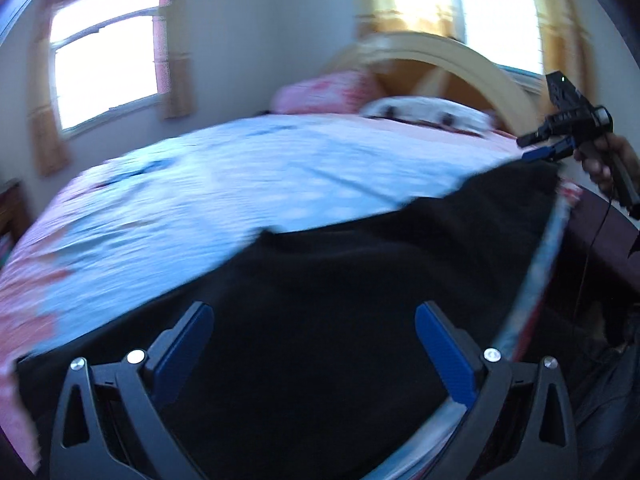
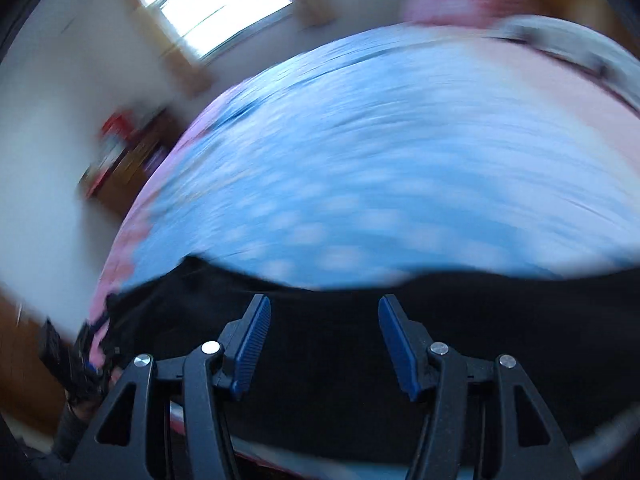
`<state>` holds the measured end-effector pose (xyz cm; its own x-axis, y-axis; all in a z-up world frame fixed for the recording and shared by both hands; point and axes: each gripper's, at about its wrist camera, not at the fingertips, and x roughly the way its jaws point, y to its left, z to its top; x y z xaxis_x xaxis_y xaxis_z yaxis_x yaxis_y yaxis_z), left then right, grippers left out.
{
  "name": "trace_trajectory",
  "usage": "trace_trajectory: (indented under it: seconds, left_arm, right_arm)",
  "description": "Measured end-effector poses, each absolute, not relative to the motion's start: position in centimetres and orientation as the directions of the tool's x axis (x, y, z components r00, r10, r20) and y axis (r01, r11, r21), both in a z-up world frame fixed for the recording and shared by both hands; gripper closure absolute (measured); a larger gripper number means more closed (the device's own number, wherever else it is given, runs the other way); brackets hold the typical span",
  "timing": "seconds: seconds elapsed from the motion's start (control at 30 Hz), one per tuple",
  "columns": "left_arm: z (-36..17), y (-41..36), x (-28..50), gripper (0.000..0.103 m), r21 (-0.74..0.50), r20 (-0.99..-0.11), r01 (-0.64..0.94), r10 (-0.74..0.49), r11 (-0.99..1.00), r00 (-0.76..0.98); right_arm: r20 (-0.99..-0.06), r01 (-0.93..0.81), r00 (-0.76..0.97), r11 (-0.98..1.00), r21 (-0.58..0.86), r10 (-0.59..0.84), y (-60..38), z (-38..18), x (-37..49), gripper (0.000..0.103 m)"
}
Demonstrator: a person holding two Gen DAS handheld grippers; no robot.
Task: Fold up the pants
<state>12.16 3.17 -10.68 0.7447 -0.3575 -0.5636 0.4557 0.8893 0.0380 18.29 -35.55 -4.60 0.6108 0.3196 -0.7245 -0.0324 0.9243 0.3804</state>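
Observation:
Black pants (image 1: 340, 272) lie flat along the near edge of the bed, over a blue sheet with white dots (image 1: 248, 184). My left gripper (image 1: 314, 316) hovers over the pants, open, its blue pads wide apart with nothing between them. In the left wrist view a hand holds my right gripper (image 1: 540, 155) by the far right corner of the pants. In its own view the right gripper (image 2: 323, 308) is open above the pants (image 2: 320, 364), with the pads clear of the cloth. The left gripper's body (image 2: 76, 364) shows blurred at the lower left.
A curved wooden headboard (image 1: 460, 60) and pillows (image 1: 328, 92) stand at the far end of the bed. Windows (image 1: 104, 68) with curtains are behind. A wooden shelf (image 2: 124, 152) stands left of the bed, and dark furniture (image 1: 600, 240) on the right.

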Motion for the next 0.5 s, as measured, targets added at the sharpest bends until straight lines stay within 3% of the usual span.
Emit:
trace_trajectory:
  seconds: [0.2,0.33,0.43,0.47,0.5]
  left_arm:
    - [-12.8,-4.2,14.7,0.000,0.077,-0.635,0.587,-0.414,0.806,0.652]
    - [-14.6,-4.9,15.5,0.000,0.041,-0.703,0.578,-0.387,0.815,0.596]
    - [-15.3,-4.0,15.7,0.000,0.022,-0.707,0.544,-0.372,0.839,0.601]
    - [-15.2,-4.0,15.6,0.000,0.016,-0.705,0.544,-0.377,0.839,0.601]
    - [-15.1,-3.9,15.5,0.000,0.014,-0.706,0.542,-0.376,0.840,0.601]
  right_arm:
    - [-0.732,0.288,0.660,0.844,0.452,0.167,-48.2,-5.1,11.2,0.045]
    - [-0.729,0.367,0.666,0.783,0.503,0.156,-51.5,-7.0,11.8,0.045]
    - [-0.701,0.375,0.695,0.752,0.542,0.159,-52.7,-7.7,12.9,0.045]
    - [-0.695,0.373,0.703,0.753,0.542,0.151,-53.0,-7.6,13.1,0.052]
    - [-0.691,0.369,0.710,0.764,0.530,0.136,-53.0,-7.4,13.5,0.084]
